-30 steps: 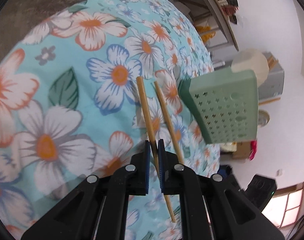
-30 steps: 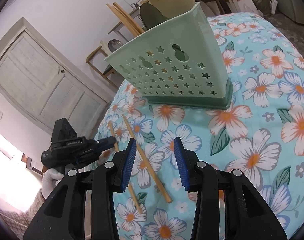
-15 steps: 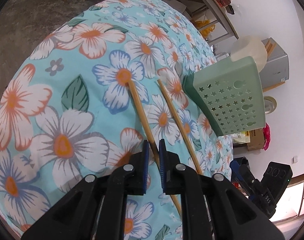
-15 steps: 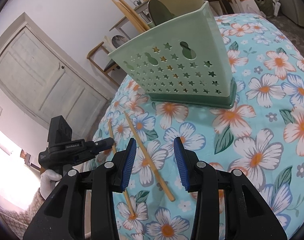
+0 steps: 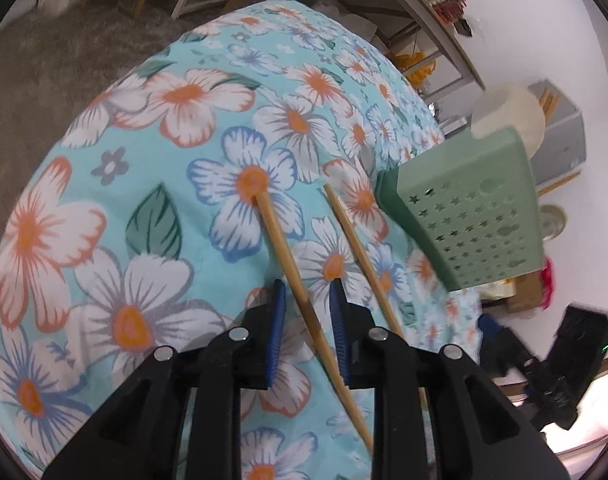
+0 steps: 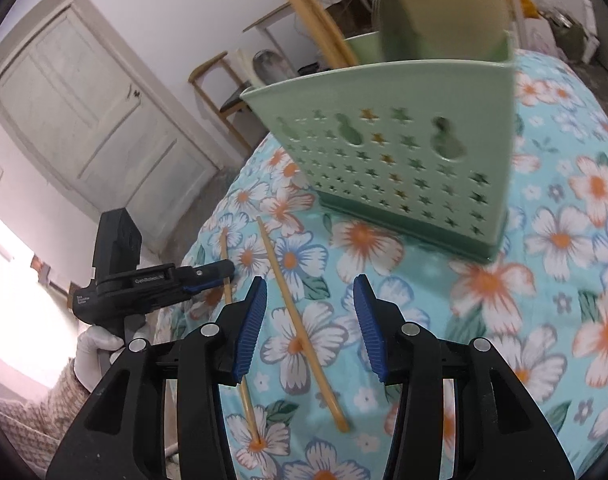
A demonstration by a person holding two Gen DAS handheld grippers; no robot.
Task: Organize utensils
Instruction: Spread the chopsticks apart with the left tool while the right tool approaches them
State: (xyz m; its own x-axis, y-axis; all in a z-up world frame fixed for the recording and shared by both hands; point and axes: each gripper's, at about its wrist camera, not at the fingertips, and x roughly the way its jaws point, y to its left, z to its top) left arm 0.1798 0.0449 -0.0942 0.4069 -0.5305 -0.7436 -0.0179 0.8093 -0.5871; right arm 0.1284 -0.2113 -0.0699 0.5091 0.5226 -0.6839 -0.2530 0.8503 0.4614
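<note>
Two wooden chopsticks lie side by side on the floral tablecloth. In the left wrist view my left gripper [image 5: 305, 292] is open, its blue pads on either side of the nearer chopstick [image 5: 281, 252]; the second chopstick [image 5: 356, 244] lies just right of it. The green perforated utensil holder [image 5: 476, 216] stands to the right with a cream spoon in it. In the right wrist view my right gripper [image 6: 310, 292] is open and empty above one chopstick [image 6: 295, 320]; the other chopstick [image 6: 229, 292] passes by the left gripper [image 6: 223, 270]. The holder [image 6: 404, 160] holds spoons and chopsticks.
The round table [image 5: 103, 208] with its floral cloth drops off to carpet on the left. A white door [image 6: 83, 112] and a wooden chair [image 6: 215, 76] stand behind the table. Shelves [image 5: 424, 12] line the far wall.
My left gripper has opened and let go of the chopstick, which now lies on the cloth between its pads. My right gripper has moved closer to the holder and stays open.
</note>
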